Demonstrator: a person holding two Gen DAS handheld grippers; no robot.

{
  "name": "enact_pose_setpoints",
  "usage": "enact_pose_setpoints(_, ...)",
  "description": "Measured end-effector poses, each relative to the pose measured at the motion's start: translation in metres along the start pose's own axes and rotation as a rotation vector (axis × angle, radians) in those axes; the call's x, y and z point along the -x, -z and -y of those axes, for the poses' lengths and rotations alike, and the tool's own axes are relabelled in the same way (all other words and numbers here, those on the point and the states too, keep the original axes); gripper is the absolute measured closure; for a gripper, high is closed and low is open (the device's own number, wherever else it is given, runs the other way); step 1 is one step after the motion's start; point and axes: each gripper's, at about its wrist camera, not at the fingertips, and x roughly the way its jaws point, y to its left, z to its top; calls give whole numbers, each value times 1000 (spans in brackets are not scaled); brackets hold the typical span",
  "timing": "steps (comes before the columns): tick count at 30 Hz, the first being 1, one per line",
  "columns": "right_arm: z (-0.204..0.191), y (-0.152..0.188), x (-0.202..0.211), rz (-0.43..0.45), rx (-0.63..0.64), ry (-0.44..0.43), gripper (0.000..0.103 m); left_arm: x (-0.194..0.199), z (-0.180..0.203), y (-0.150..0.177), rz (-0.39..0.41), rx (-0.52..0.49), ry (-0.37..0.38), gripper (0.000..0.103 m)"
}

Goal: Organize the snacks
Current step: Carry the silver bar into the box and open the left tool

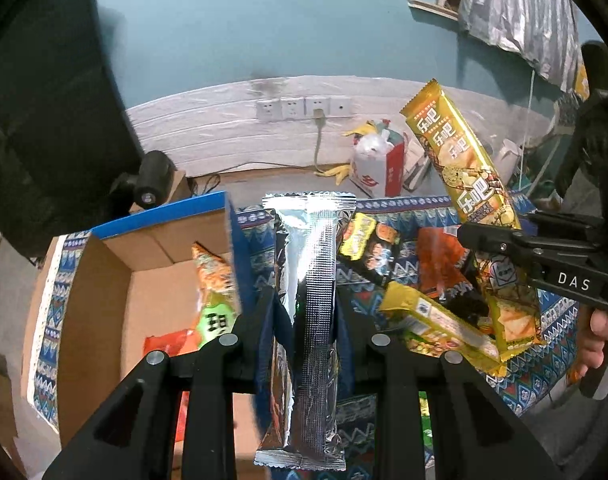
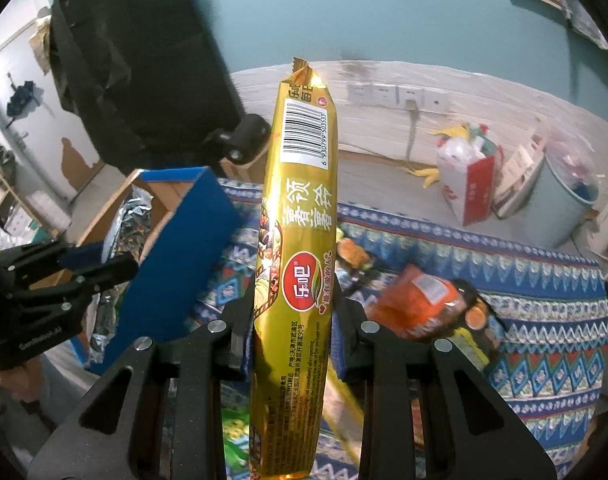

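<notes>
Gold packet (image 2: 294, 272) bottom cut by frame edge, box (image 1: 104, 280) contents partly hidden, possibly more snacks

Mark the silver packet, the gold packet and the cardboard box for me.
silver packet (image 1: 309, 280): left wrist view, its middle seam strip.
gold packet (image 2: 300, 236): right wrist view, the printed middle of the wrapper.
cardboard box (image 1: 104, 292): left wrist view, its inner left wall.

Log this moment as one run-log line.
left: holds silver pack | right: holds gold pack | box: open
</notes>
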Motion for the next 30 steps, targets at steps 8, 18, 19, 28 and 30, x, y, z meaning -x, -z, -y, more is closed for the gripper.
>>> enact_pose_setpoints(8,-39,-17,-17,-9,49,-43,76,5,-36,11,0,69,-21,75)
enact_pose_setpoints(18,-89,-32,-47,-40,97,-103,76,5,-86,27,-14,166,-57,75)
enact_pose_setpoints(19,-97,-33,-50,-43,102,-111,76,5,-92,28,-15,178,-61,75)
enact_pose_setpoints(28,-136,-45,-73,-66,124,-162,76,0,-135,39,-26,261,-76,75)
enact_pose_setpoints(30,-143,-47,-78,-71,129,-169,76,-1,-143,42,-33,281,-78,75)
